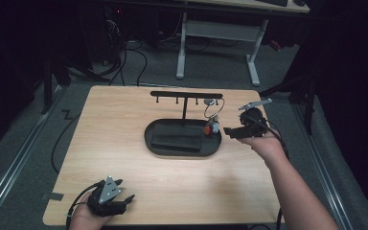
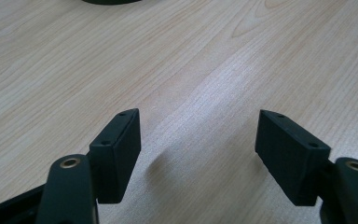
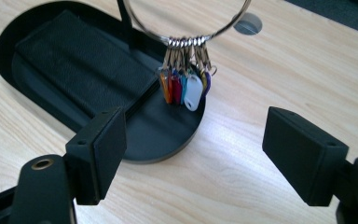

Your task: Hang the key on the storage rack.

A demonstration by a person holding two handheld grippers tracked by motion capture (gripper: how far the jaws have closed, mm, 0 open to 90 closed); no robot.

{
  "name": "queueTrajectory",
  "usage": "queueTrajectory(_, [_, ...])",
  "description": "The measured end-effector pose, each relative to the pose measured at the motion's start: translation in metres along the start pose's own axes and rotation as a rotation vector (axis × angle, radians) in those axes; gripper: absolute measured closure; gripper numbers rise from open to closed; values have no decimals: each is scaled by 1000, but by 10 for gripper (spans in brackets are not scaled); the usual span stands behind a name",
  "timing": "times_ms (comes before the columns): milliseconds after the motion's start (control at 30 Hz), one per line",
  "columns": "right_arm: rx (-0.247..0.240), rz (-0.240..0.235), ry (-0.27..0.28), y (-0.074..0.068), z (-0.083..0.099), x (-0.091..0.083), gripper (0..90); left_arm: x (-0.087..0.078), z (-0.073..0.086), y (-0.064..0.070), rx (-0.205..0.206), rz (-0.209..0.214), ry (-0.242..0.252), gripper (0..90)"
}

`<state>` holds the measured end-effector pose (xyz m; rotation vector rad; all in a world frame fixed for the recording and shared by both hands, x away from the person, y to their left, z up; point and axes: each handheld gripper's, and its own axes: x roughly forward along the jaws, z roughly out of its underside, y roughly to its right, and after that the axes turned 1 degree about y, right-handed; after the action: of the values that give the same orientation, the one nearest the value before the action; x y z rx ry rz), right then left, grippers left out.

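— What's on the tabletop (image 1: 124, 143)?

— A black oval tray (image 1: 159, 144) with a hook rack (image 1: 186, 95) near the far edge. A key ring (image 3: 186, 18) of coloured tags (image 3: 185, 87) hangs at the rack's right end, tags dangling over the tray.

— Which gripper is nearer?

— The right gripper (image 1: 242, 127), jaws spread, ring just ahead. The left gripper (image 1: 110, 196), also spread, rests at the near-left corner.

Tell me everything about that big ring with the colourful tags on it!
The key ring is a big, thin loop of shiny silver metal. It hangs from a peg near the right end of the black stand. At its bottom, small metal clips hold a tight bunch of little plastic tags: orange, red, green, blue, white and purple. The tags dangle over the right end of the black oval tray. The right hand-held gripper is open nearby, not touching it.
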<state>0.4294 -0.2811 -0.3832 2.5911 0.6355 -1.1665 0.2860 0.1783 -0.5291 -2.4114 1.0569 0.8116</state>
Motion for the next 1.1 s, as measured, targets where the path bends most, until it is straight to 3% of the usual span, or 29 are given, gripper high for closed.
queueTrajectory(300, [-10, -6, 45, -8, 30, 2, 206, 1, 0, 0, 1, 5, -8, 317])
queueTrajectory(367, [5, -2, 7, -10, 35, 5, 164, 1, 0, 0, 0, 4, -7, 317])
queueTrajectory(400, [4, 33, -16, -14, 37, 9, 142, 2, 0, 0, -1, 4, -8, 317])
queueTrajectory(433, [-32, 52, -31, -17, 41, 10, 164, 2, 0, 0, 1, 6, -10, 317])
queueTrajectory(467, [-38, 68, -41, -22, 48, 11, 278, 2, 0, 0, 1, 7, -11, 317])
queueTrajectory(567, [-14, 34, -44, -32, 61, 17, 268, 3, 0, 1, 3, 6, -13, 317])
queueTrajectory(633, [-19, -5, -19, -42, 73, 22, 228, 3, 0, 2, 3, 8, -16, 317])
queueTrajectory(767, [-21, -40, 9, -55, 96, 30, 224, 4, 0, 3, 8, 10, -17, 317])
queueTrajectory(933, [40, -115, 56, -67, 132, 37, 189, 4, 0, 3, 11, 14, -16, 317])
queueTrajectory(1033, [83, -136, 132, -71, 152, 34, 166, 4, -1, 3, 14, 16, -16, 317])
queueTrajectory(1067, [105, -125, 170, -71, 162, 31, 187, 4, -1, 3, 14, 17, -15, 317])
queueTrajectory(1100, [105, -103, 168, -71, 168, 28, 186, 4, -2, 3, 14, 21, -9, 317])
